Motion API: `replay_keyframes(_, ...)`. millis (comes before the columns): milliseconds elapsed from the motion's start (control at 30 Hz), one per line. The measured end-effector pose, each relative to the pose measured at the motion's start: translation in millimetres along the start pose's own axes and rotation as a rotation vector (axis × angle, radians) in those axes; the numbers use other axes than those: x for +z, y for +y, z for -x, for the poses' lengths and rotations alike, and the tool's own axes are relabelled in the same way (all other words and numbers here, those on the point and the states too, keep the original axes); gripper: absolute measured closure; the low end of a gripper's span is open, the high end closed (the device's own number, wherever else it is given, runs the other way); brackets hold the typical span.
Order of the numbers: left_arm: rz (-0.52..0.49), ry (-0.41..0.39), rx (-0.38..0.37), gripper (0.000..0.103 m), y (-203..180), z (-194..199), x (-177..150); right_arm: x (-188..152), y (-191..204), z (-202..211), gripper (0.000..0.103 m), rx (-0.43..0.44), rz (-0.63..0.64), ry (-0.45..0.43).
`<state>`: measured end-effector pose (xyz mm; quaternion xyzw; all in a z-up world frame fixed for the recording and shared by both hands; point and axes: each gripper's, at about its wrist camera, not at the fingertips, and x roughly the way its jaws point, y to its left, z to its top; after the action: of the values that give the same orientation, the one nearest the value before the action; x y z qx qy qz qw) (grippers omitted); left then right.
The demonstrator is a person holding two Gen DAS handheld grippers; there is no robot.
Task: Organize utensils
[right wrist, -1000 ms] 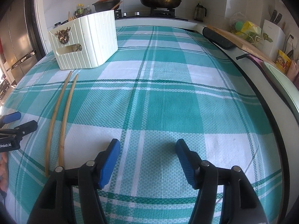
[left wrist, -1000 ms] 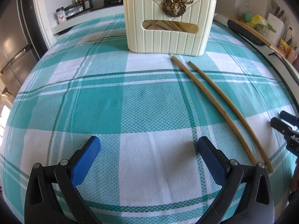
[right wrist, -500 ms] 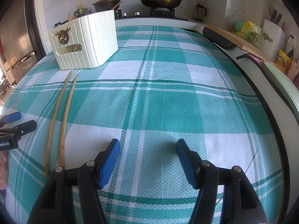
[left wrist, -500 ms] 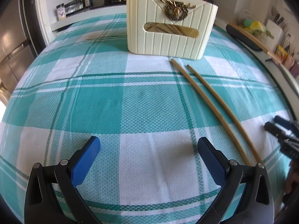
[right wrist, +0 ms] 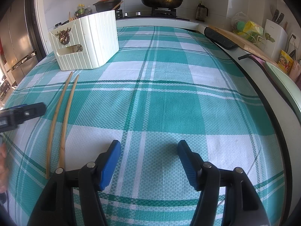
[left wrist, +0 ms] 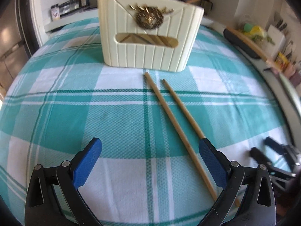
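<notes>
Two long wooden chopsticks lie side by side on the teal plaid tablecloth, their far tips just short of a cream utensil holder with a brass deer emblem. More sticks show inside the holder. My left gripper is open above the cloth; one chopstick runs between its fingers and the other passes under the right finger. My right gripper hovers open and empty to the right of the chopsticks. Each gripper shows blurred at the edge of the other's view.
A stove with a lidded frying pan and a black pot stands behind the table. Bottles sit beside it. A cutting board, a knife block and packets line the counter on the right. A fridge stands left.
My left gripper has moved right and towards the holder, so the chopsticks now lie between and under its fingers. The right gripper has stayed still.
</notes>
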<state>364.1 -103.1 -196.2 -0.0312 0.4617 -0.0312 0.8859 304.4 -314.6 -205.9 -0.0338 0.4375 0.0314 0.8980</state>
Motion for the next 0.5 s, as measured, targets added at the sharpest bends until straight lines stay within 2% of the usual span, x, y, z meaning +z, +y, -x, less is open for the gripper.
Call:
replay_keyframes(200,-0.066,0.014,0.063,0.001,-11,-8,-7,0,0,0,0.038,0.0,0.0,0.0)
replay_keyframes(267,-0.07,0.008,0.056,0.006,-8,-6,-9,0,0,0,0.038,0.0,0.0,0.0)
replay_keyframes(333,-0.077,-0.009,0.049,0.029,-4,1,-11,0,0,0,0.038,0.001,0.0,0.0)
replay_keyframes(367,-0.085,-0.012,0.038,0.036,-3,4,-12,0,0,0,0.038,0.001,-0.001,0.0)
replay_keyframes(433,-0.096,-0.016,0.029,0.072,-1,8,-13,0,0,0,0.038,0.0,0.0,0.0)
replay_keyframes(467,-0.103,-0.018,0.027,0.08,0,10,-14,0,0,-1,0.038,-0.001,0.0,0.0)
replay_keyframes(500,-0.107,-0.017,0.014,0.093,1,11,-15,0,0,-1,0.038,-0.001,0.0,0.0)
